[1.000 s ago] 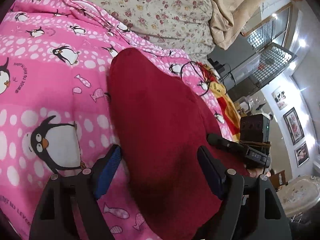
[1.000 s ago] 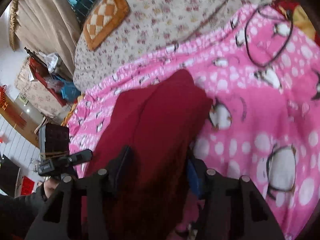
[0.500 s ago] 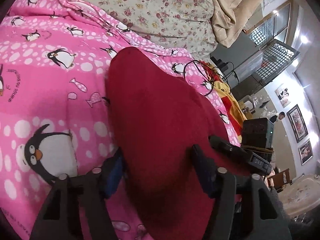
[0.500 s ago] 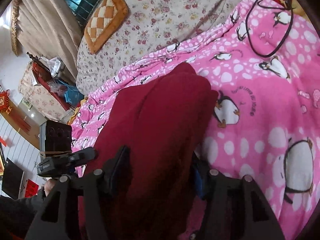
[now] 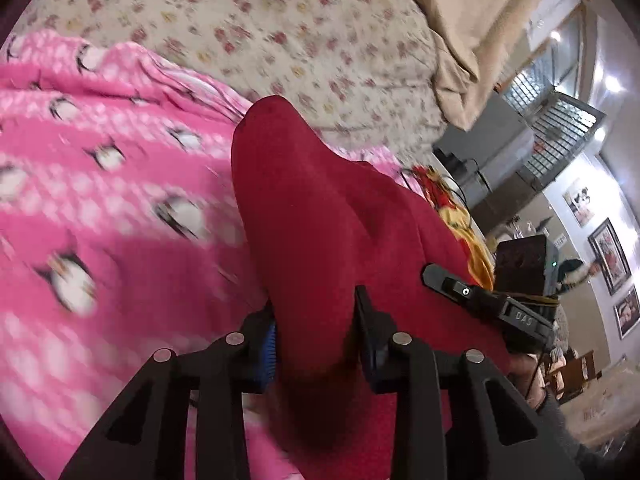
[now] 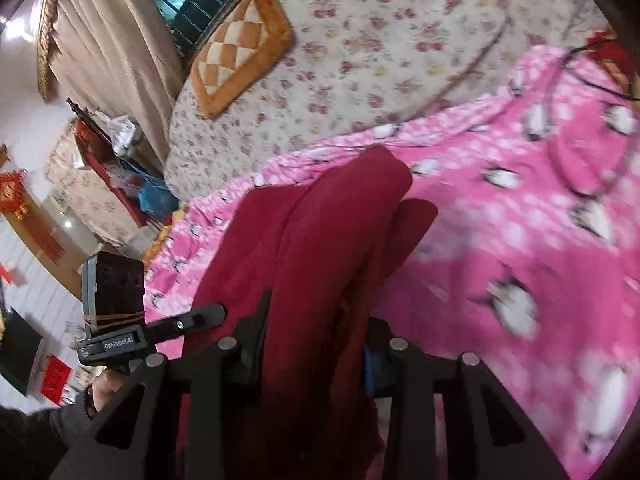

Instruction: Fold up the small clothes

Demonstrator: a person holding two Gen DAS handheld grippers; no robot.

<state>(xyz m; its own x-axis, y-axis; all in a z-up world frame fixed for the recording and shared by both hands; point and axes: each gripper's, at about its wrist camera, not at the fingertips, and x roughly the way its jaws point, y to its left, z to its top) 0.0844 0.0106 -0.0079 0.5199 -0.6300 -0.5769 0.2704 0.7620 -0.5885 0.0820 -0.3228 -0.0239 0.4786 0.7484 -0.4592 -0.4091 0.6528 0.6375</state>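
A dark red garment (image 5: 320, 208) lies on a pink penguin blanket (image 5: 100, 200), with its near edge raised off the blanket. My left gripper (image 5: 316, 332) is closing, and the pads press a bunched fold of the red cloth. In the right wrist view the same garment (image 6: 320, 240) hangs in long folds between the fingers of my right gripper (image 6: 316, 340), which is also closing and pinching it. Each view shows the other gripper's black body beside the cloth: the right one (image 5: 516, 292) and the left one (image 6: 116, 308), held by a hand.
Floral bedding (image 5: 280, 40) rises behind the blanket, with a checked orange cushion (image 6: 240, 52) on it. A black cable (image 6: 560, 140) loops on the blanket at the far right. A yellow and red cloth (image 5: 460, 208) lies past the garment. Beige curtains (image 6: 104, 40) hang behind.
Both grippers went from wide around the flat garment edge to pinched on it. Both then rose, lifting and bunching the red cloth off the blanket.
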